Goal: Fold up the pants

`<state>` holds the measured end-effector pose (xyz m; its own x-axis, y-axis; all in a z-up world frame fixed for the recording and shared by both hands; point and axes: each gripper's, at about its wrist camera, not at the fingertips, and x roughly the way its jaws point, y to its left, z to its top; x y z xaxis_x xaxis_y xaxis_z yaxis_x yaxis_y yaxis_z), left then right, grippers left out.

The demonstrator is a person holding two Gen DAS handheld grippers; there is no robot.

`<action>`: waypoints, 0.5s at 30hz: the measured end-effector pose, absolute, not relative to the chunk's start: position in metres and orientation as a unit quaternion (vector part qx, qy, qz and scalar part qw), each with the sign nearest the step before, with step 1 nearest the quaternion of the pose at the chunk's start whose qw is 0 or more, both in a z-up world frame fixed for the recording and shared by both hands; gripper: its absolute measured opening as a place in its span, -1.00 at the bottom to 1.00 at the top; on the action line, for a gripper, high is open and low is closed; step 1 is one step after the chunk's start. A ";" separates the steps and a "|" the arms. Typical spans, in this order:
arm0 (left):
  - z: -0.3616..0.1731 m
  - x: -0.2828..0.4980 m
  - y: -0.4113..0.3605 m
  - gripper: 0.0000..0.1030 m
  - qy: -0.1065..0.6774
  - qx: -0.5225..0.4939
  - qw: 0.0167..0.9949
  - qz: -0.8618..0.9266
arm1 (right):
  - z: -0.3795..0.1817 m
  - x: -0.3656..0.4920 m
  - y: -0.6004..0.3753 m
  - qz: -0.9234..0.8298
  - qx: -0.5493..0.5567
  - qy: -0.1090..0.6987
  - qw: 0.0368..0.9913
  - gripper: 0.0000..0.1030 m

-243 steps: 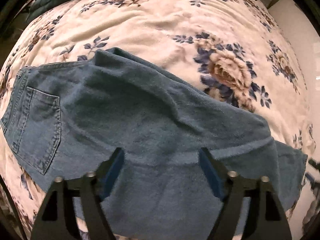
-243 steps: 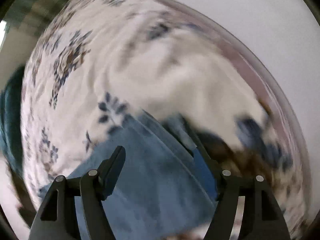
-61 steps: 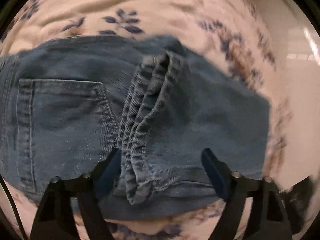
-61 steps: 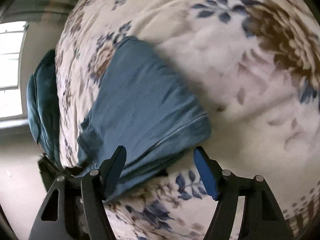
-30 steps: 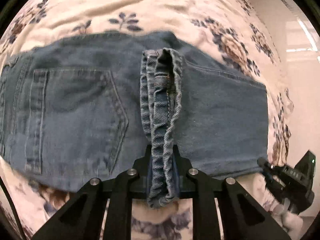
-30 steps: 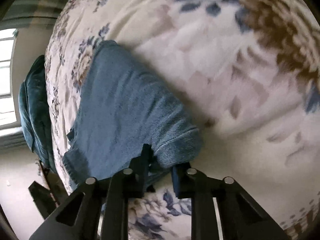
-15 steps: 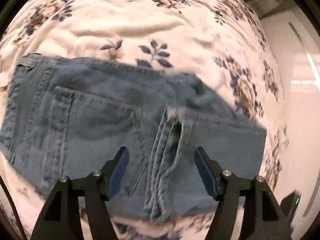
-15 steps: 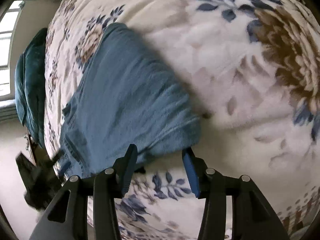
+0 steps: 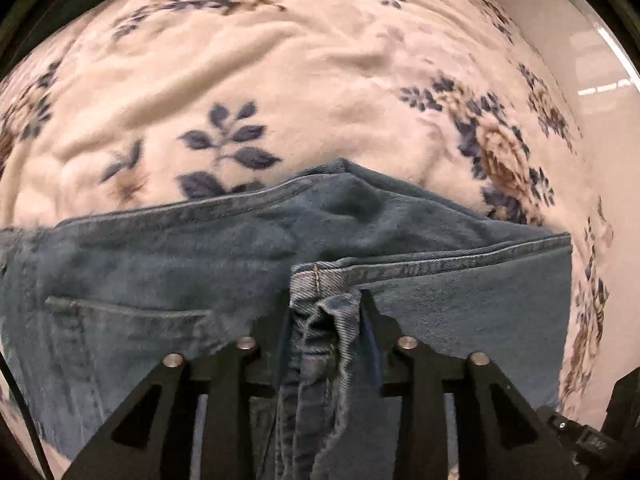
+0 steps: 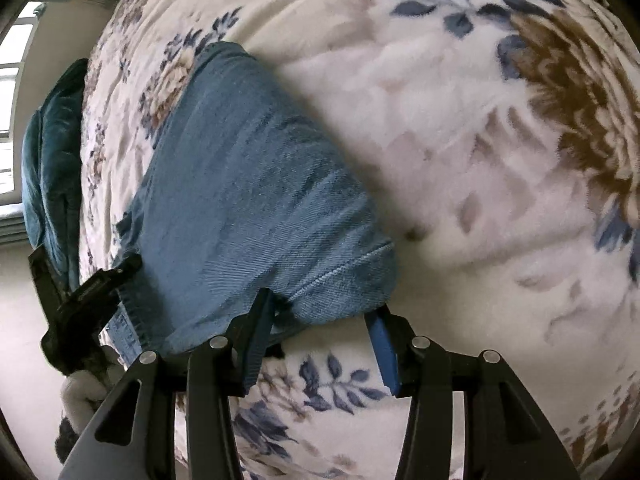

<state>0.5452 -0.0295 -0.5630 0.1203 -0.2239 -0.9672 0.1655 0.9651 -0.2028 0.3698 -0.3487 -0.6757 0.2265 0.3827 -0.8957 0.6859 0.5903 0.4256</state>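
The left gripper [image 9: 326, 320] has its jaws drawn in on the bunched hem edges of the pants [image 9: 200, 280], and they have just been closing; the stacked denim cuffs run between the pads and seem pinched there. The right gripper [image 10: 320, 320] has its jaws spread, straddling the folded corner of the pants without pressing on it; that fold sits just above the gap between the blue pads.

From the left wrist view, the folded pants lie across the bed: the back pocket [image 9: 120, 320] on the left, the gathered hems in the middle, and a flat leg panel ending in a straight stitched edge on the right. Beyond the far edge of the denim the floral blanket [image 9: 280, 80] stretches away, rumpled in soft ridges but open. Past the right edge of the bed there is a pale glossy floor [image 9: 600, 60].

From the right wrist view, a dark teal cloth [image 10: 52, 152] lies at the far left beside a bright window [image 10: 12, 80]. The left gripper's black body shows at the near left corner of the denim, with a gloved hand [image 10: 80, 396] under it. To the right of the fold the blanket is bare cream plush with blue leaves and a brown flower.
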 end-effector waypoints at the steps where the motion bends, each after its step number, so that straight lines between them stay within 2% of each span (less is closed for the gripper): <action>1: -0.557 0.541 -0.026 -0.20 0.649 -0.022 0.750 -0.122 | -0.668 0.371 -0.346 -0.125 0.417 0.620 0.653 -0.03; 4: -0.533 0.520 -0.008 -0.01 0.634 -0.039 0.765 -0.107 | -0.639 0.375 -0.338 -0.142 0.364 0.622 0.679 -0.03; 5: -0.523 0.509 -0.001 0.27 0.633 -0.054 0.766 -0.101 | -0.630 0.379 -0.334 -0.143 0.349 0.620 0.688 -0.03; 6: -0.517 0.503 0.003 0.37 0.630 -0.072 0.766 -0.105 | -0.620 0.384 -0.330 -0.138 0.337 0.613 0.701 -0.03; 8: -0.510 0.490 -0.001 0.42 0.627 -0.117 0.759 -0.132 | -0.609 0.402 -0.321 -0.107 0.321 0.599 0.726 -0.06; 9: -0.512 0.485 -0.010 0.46 0.637 -0.124 0.747 -0.145 | -0.611 0.417 -0.314 -0.087 0.311 0.600 0.732 -0.21; 10: -0.521 0.482 -0.024 0.46 0.651 -0.133 0.730 -0.163 | -0.617 0.427 -0.310 -0.074 0.307 0.602 0.733 -0.47; 12: -0.542 0.473 -0.043 0.46 0.677 -0.133 0.701 -0.182 | -0.644 0.451 -0.300 -0.040 0.302 0.622 0.721 -0.52; 15: -0.580 0.457 -0.066 0.46 0.719 -0.075 0.665 -0.188 | -0.678 0.460 -0.287 -0.003 0.288 0.673 0.681 -0.58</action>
